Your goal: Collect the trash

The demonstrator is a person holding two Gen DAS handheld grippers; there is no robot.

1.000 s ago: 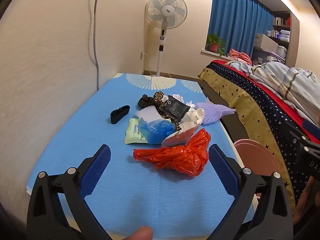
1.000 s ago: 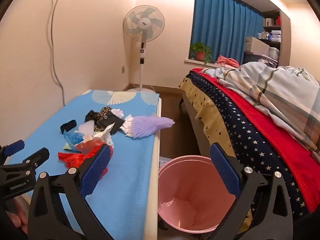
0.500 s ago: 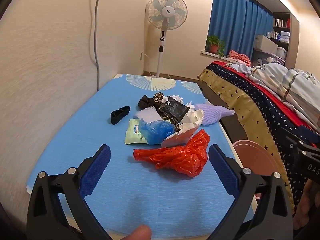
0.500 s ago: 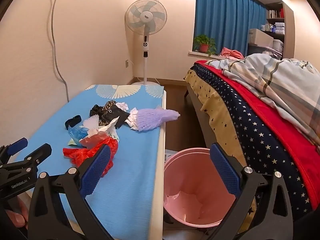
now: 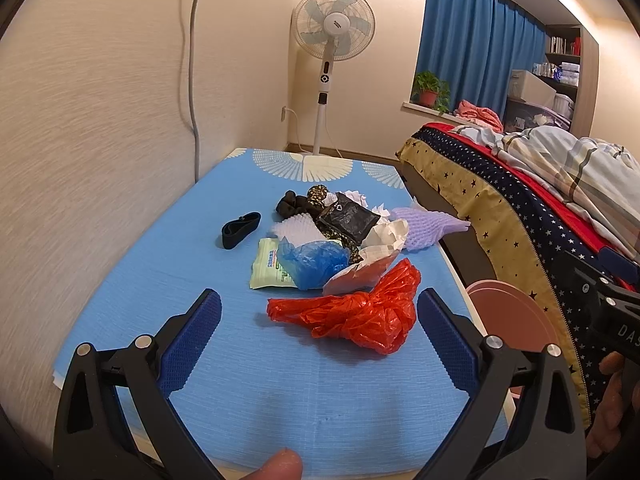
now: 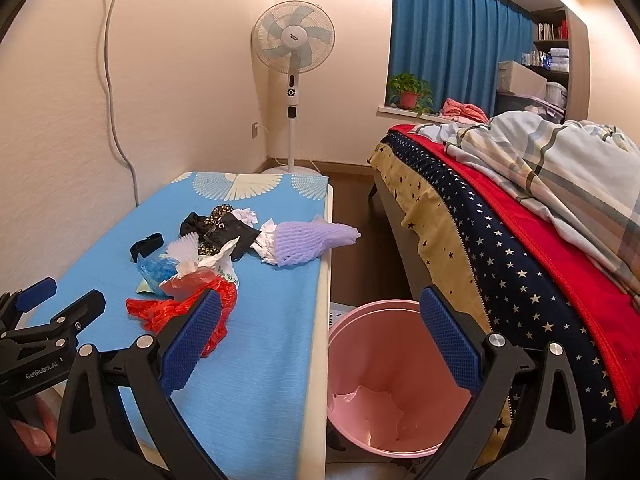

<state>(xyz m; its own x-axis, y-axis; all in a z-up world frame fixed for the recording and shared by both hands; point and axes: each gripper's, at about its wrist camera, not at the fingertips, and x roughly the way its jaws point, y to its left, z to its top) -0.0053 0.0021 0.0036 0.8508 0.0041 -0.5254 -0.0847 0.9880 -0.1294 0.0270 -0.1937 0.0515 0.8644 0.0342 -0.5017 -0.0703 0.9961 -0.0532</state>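
Observation:
A heap of trash lies on the blue table (image 5: 168, 280): a crumpled red plastic bag (image 5: 356, 312) nearest, a blue plastic bag (image 5: 312, 258), a green wet-wipe pack (image 5: 266, 266), a black wrapper (image 5: 350, 218), white paper (image 5: 386, 234) and purple foam netting (image 5: 426, 226). My left gripper (image 5: 318, 334) hovers open just short of the red bag. My right gripper (image 6: 320, 334) is open above the table's right edge and the pink bin (image 6: 384, 376) on the floor. The red bag (image 6: 176, 310) and purple netting (image 6: 308, 240) show in the right wrist view too.
A black strap (image 5: 240, 228) lies left of the heap. A bed with a starred cover (image 6: 520, 264) runs along the right. A standing fan (image 6: 294, 40) is at the far end, a wall (image 5: 80, 120) on the left. A thumb (image 5: 276, 466) shows at the bottom edge.
The right wrist view has swung a little left and back, so more of the table and the bin's inside show. The left gripper has barely moved. The trash lies as before.

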